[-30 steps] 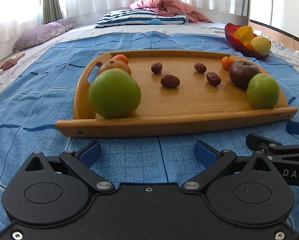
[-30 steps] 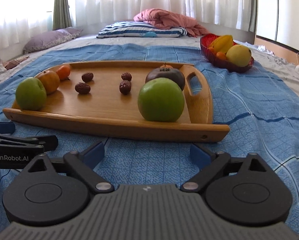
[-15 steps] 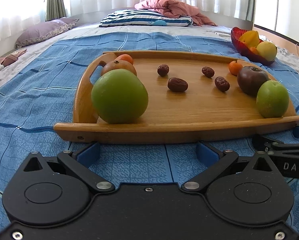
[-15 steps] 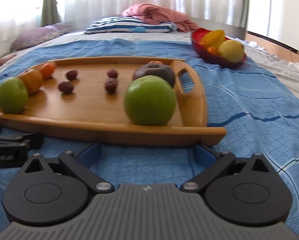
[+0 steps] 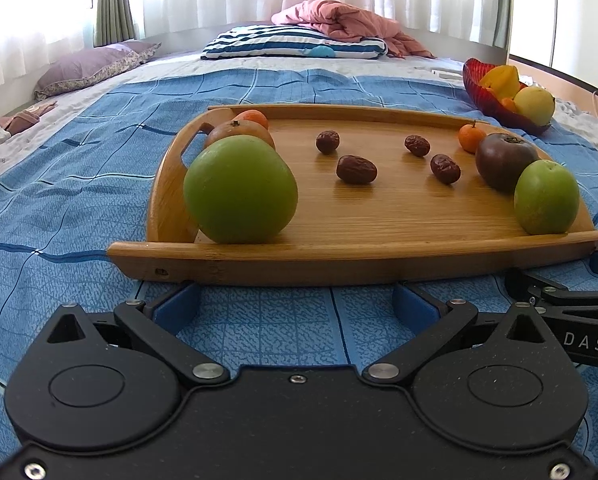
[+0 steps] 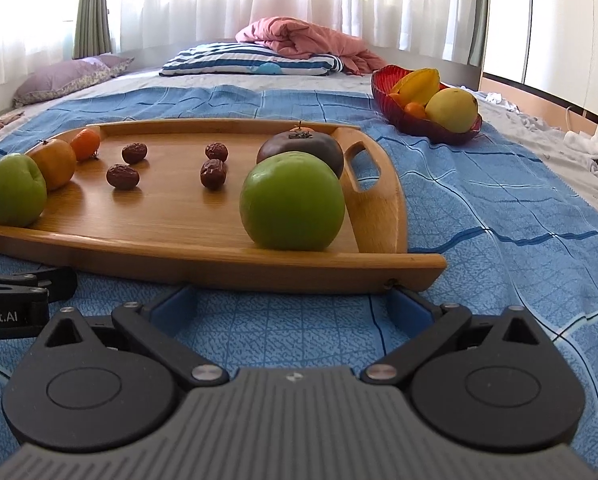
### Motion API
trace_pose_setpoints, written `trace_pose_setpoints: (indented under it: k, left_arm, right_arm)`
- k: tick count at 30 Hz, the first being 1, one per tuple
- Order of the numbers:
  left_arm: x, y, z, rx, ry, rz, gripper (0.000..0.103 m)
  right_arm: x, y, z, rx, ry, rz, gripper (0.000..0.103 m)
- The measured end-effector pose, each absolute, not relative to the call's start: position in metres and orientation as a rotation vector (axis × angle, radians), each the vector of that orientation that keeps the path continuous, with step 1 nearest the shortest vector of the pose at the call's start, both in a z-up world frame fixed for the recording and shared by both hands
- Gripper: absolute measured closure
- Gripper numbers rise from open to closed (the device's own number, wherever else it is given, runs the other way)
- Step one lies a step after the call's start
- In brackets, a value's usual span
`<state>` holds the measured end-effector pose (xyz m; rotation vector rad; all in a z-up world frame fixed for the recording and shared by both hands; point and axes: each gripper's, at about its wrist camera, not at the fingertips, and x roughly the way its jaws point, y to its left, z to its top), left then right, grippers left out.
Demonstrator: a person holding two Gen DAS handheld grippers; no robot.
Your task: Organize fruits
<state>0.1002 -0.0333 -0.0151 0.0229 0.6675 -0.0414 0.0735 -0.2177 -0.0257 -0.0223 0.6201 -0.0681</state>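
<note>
The blue fingers (image 5: pixel 177 307) of both grippers are wide apart, holding nothing. Fruit sits all over the flat wooden tray (image 5: pixel 339 258) at 12 o'clock. The red glass bowl (image 6: pixel 395 114) at 1 o'clock has a few fruits, so most sorting looks left.

Both cameras sit low over the bed, facing the tray (image 5: pixel 339 268) (image 6: pixel 203 256) just beyond the fingers (image 5: pixel 177 306) (image 6: pixel 405 306), apparently side by side, sharing it.

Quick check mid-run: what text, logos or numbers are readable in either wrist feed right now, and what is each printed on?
"DAS": white letters on the side of the right gripper, seen in the left wrist view; the word may run on past the frame edge.
"obot.AI": white letters on the side of the left gripper, seen in the right wrist view; the start is cut off by the frame edge.
No other readable text shows.
</note>
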Motion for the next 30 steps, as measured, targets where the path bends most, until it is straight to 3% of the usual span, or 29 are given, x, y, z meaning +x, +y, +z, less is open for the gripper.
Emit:
trace_pose_setpoints:
  k: [30]
  left_arm:
    - [0.0996, -0.0335, -0.0159, 0.024, 0.666, -0.041, 0.0]
  right_arm:
    - [0.0724, -0.221, -0.0272, -0.003, 0.617, -0.06, 0.0]
